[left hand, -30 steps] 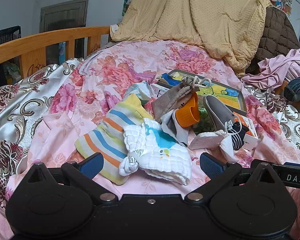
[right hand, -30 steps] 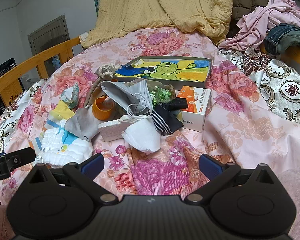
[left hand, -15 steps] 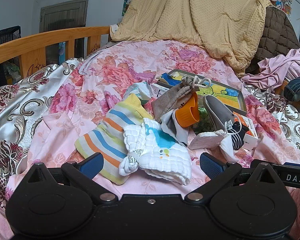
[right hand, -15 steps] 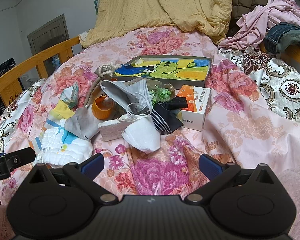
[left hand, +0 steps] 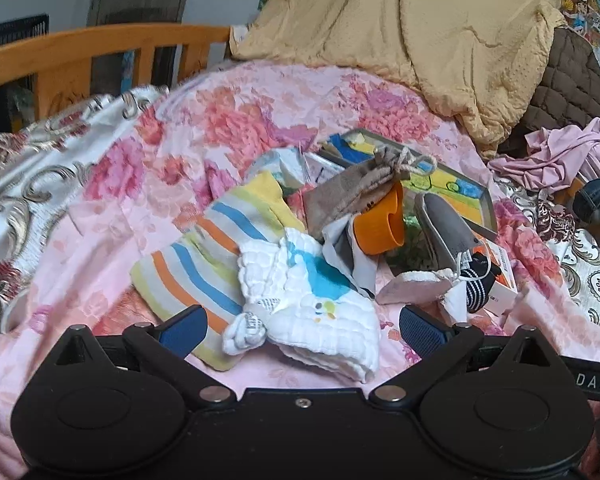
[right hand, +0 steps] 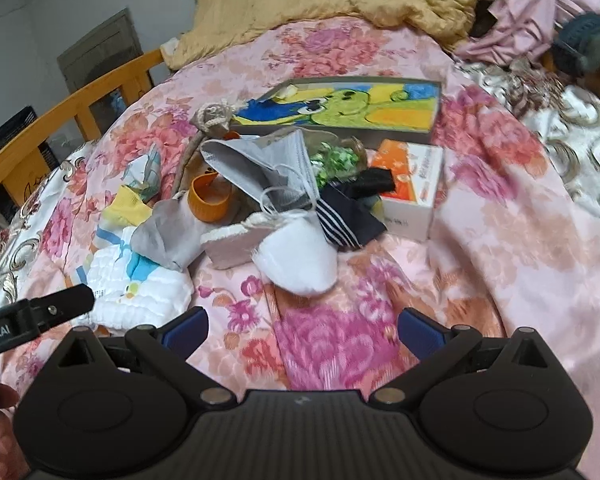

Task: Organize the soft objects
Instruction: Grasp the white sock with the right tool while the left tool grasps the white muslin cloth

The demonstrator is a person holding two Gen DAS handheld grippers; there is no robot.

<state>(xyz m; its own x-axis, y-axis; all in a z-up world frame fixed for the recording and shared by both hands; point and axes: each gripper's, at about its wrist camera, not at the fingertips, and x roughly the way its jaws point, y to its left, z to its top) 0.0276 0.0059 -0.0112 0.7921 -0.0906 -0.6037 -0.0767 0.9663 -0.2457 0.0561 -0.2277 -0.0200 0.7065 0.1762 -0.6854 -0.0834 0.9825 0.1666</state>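
Both tools gape wide, holding nothing. The left tool (left hand: 301, 326) flanks the white muslin cloth (left hand: 315, 316). The right tool (right hand: 301, 326) hovers just right of that cloth, over the bed (right hand: 479, 272).

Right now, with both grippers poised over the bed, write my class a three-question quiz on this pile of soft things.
1. True or false: the left gripper is shut on the white muslin cloth.
2. Which item lies under that cloth's left edge? A striped cloth B orange cup C picture box
3. Fill in: the dark sock has ____ stripes.

Key: 1 false, its jaws stand open, like the right gripper. 2 A. 3 white.
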